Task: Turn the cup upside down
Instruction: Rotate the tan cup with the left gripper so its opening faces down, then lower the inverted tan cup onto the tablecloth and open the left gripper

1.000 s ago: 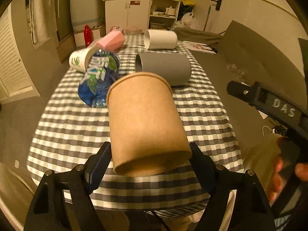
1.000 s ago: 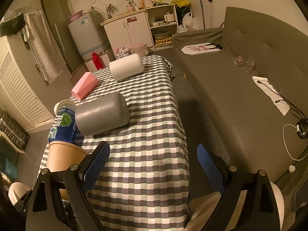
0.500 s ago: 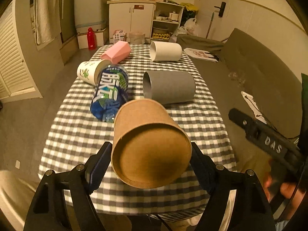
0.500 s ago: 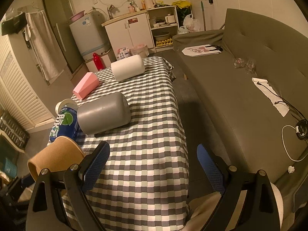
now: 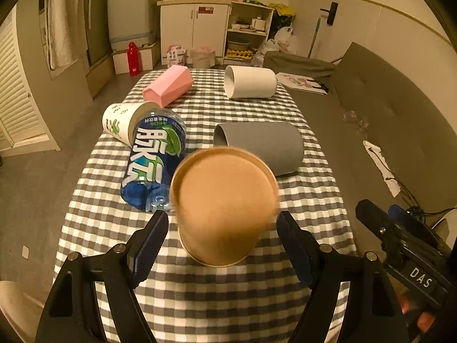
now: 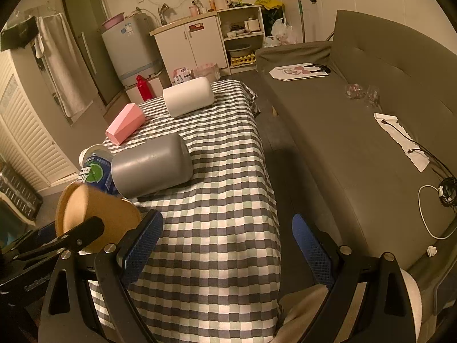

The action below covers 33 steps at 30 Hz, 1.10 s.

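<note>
A brown paper cup stands upside down on the checked tablecloth, its flat base facing up, slightly blurred. My left gripper is open, with its blue-padded fingers apart from the cup on either side. The cup also shows at the left of the right wrist view, partly behind the left gripper's arm. My right gripper is open and empty over the table's near right part.
A blue labelled bottle lies just left of the cup. A grey cup, a white cup, a pink cup and a printed paper cup lie on their sides. A sofa runs along the right.
The brown cup was tipped from held at a slant to base-up on the table. My left gripper's fingers have opened off it. The right gripper has hardly moved.
</note>
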Motion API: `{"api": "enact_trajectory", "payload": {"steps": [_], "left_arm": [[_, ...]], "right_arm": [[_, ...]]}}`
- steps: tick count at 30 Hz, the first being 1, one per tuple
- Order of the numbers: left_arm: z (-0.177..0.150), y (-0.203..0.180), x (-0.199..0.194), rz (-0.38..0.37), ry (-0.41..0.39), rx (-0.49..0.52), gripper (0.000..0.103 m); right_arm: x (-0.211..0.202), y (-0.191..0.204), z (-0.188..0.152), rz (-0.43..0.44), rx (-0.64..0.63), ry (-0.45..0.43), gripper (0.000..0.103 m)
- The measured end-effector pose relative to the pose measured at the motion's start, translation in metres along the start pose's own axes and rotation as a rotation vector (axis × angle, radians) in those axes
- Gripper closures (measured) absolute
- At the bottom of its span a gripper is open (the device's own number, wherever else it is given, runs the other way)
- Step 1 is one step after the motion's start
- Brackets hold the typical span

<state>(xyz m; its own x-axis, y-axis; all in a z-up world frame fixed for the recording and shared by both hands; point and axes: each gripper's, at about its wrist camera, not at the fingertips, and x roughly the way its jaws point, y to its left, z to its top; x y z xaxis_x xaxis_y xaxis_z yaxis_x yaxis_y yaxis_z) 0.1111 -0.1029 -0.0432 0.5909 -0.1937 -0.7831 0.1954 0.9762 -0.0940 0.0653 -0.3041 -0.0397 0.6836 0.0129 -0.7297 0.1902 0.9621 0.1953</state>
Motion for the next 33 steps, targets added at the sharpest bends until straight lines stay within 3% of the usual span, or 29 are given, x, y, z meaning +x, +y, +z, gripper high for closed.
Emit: {"api": "enact_trajectory", "payload": {"steps": [7,14,23,33], "left_arm": [[-0.002,-0.001,-0.010,0.009,-0.047,0.039,0.022],[0.002,0.008,-0.046,0.009,-0.134,0.027,0.022],[0.005,0.036,-0.104,0.027,-0.286,-0.018,0.022],[-0.027,0.066,-0.135,0.096,-0.392,-0.032,0.022]], "right_arm": [[0.001,0.003,0.000,0.001,-0.008,-0.011,0.011],[-0.013,0.015,-0.001,0.004,-0.054,-0.068,0.011],[-0.069,0.045,0.006,0.023,-0.132,-0.197,0.011],[-0.101,0.084,-0.012,0.059,-0.208,-0.270,0.011]]}}
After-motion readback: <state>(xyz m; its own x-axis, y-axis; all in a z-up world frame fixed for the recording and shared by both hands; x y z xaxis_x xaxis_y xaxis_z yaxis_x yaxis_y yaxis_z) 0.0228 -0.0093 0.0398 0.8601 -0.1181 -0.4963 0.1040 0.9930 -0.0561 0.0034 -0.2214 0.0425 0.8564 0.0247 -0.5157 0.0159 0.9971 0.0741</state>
